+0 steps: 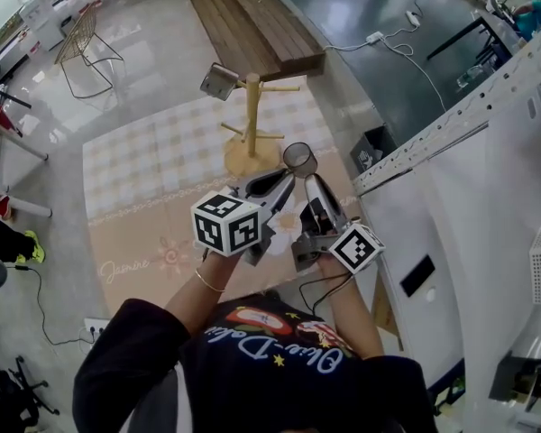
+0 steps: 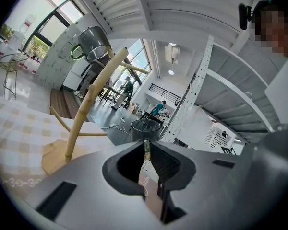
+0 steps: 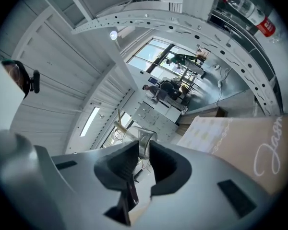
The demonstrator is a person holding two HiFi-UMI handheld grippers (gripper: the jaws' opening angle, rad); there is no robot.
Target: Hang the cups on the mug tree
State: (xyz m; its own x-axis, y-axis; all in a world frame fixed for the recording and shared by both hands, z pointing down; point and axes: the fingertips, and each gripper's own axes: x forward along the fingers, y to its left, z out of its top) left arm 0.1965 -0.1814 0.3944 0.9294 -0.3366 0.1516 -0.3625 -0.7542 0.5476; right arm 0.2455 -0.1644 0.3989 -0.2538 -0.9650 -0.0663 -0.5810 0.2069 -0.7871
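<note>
A wooden mug tree [image 1: 252, 120] stands on a checked tablecloth [image 1: 144, 174]. One metal cup [image 1: 219, 81] with a green handle hangs on its upper left peg, also seen in the left gripper view as the hung cup [image 2: 93, 42] on the mug tree [image 2: 84, 113]. A second, clear dark cup [image 1: 299, 159] is held in the air just right of the tree's base. My left gripper [image 1: 287, 178] [image 2: 145, 146] pinches a thin edge of this cup [image 2: 145, 127]. My right gripper [image 1: 307, 179] [image 3: 143, 148] is shut on the wall of the cup [image 3: 145, 139].
A white perforated rail [image 1: 451, 120] and white panels run close along the right of the table. The tree's lower pegs [image 1: 272, 136] stick out toward the held cup. A wire chair [image 1: 79, 39] and a wooden bench [image 1: 252, 21] stand on the floor beyond.
</note>
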